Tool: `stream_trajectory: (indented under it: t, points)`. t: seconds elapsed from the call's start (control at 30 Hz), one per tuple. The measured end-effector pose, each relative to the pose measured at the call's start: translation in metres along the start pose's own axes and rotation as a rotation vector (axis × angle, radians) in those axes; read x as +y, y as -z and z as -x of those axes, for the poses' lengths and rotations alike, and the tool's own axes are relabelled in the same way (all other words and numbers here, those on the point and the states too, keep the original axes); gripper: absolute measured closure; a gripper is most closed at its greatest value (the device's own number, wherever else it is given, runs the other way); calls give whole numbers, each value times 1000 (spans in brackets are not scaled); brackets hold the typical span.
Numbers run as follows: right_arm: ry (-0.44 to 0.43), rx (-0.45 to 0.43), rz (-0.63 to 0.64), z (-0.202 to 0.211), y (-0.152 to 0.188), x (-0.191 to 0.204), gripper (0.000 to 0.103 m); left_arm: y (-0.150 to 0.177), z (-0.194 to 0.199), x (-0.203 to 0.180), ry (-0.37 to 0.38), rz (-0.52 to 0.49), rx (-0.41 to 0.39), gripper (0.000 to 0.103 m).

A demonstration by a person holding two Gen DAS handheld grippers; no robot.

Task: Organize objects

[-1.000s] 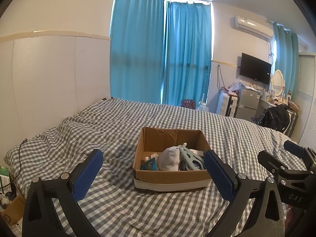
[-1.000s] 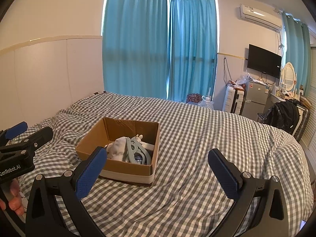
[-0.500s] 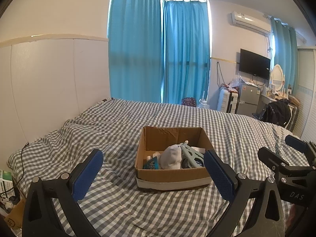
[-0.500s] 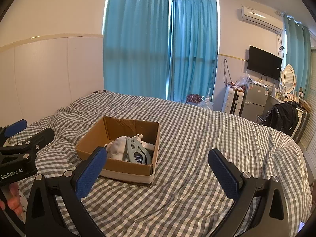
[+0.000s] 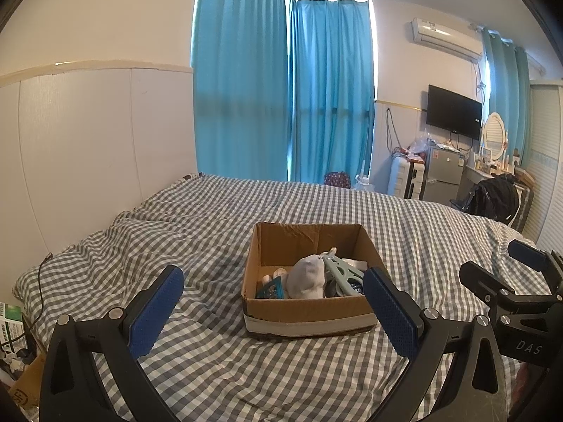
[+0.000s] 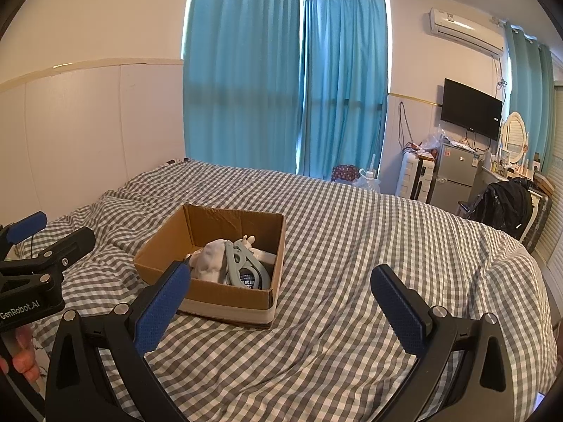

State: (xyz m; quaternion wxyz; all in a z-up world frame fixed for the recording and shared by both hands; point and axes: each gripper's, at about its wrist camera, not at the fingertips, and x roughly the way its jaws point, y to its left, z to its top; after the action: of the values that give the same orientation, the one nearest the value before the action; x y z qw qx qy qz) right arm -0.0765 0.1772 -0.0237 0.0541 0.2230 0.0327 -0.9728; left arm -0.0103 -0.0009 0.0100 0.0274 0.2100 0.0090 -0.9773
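An open cardboard box [image 5: 309,311] [image 6: 225,297] sits on the grey checked bed. Inside lie a rolled grey-white cloth [image 5: 307,277] [image 6: 209,258], a pale green plastic clip piece [image 5: 343,274] [image 6: 242,263] and a small teal packet [image 5: 270,289]. My left gripper [image 5: 278,313] is open and empty, held above the bed just in front of the box. My right gripper [image 6: 281,307] is open and empty, in front and to the right of the box. Each gripper shows at the edge of the other's view: the right one [image 5: 520,281], the left one [image 6: 35,242].
The checked bedspread [image 6: 352,246] stretches far to the right and back. A white panelled wall [image 5: 88,147] runs along the left. Blue curtains [image 5: 281,105] hang behind the bed. A small fridge [image 6: 454,172], suitcase, wall TV and black backpack [image 6: 503,204] stand at the far right.
Both grippers have risen and drawn back a little, so the box sits slightly lower and farther in both views. The jaws stay open and the box contents have not moved.
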Motion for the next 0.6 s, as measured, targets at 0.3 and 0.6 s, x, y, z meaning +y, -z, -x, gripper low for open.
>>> stream_trajectory:
  t: [0.3,0.6]
  points:
    - [-3,7,1,-2,0,1,0,3,-1,0,-2,-2,6,0]
    - [-7,10,2,-3,1,3,0,4,0,1,1,-1,7,0]
